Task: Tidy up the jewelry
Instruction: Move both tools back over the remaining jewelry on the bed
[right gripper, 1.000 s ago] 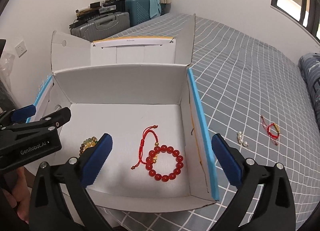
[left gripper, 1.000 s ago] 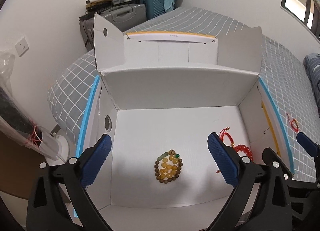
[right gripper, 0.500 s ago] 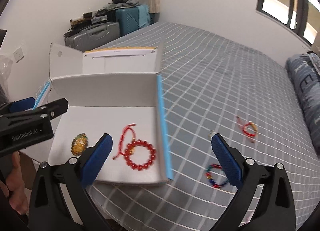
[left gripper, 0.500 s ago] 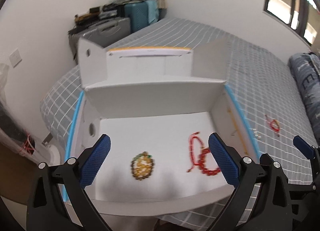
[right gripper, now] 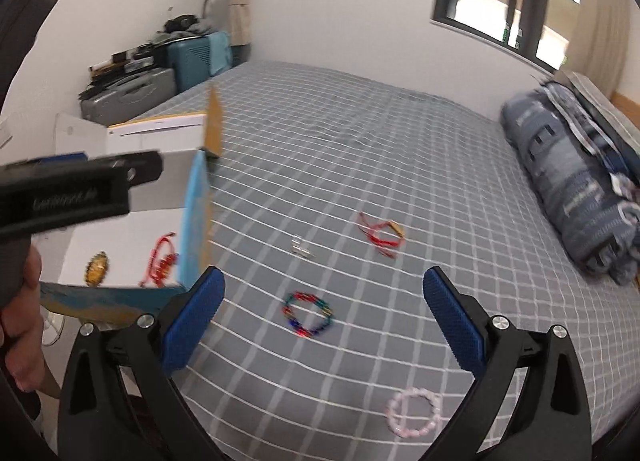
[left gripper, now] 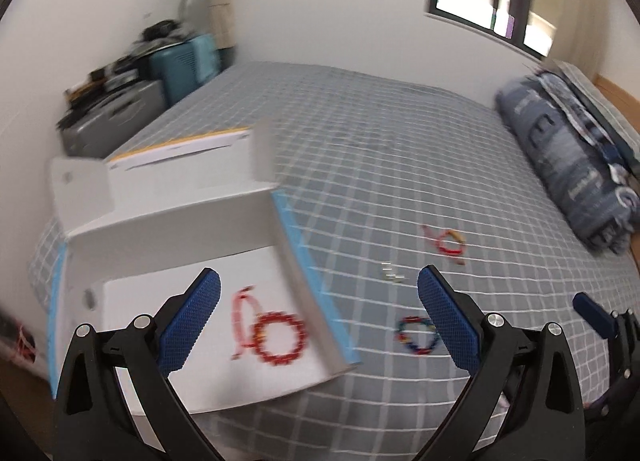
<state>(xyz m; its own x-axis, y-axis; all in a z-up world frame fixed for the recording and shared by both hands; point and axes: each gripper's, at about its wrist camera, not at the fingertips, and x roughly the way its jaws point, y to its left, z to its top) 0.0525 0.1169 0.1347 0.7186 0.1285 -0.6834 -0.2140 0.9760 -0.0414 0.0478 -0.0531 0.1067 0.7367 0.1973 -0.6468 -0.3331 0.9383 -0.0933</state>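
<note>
Both tongs wide, empty: left tongs (left gripper: pixel 318 315), right tongs (right gripper: pixel 322 317) over multicolor bracelet (right gripper: pixel 307 314) on bed (right gripper: pixel 360 149); red bead bracelet (left gripper: pixel 278 338) in white box (left gripper: pixel 168 217)

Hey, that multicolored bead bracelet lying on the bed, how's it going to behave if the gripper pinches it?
The multicolored bead bracelet looks like small beads strung in a loop, so it would probably hang limp from one pinch point. It seems light. On the soft checked bedspread, pushing would probably deform or snag it rather than slide it.
</note>
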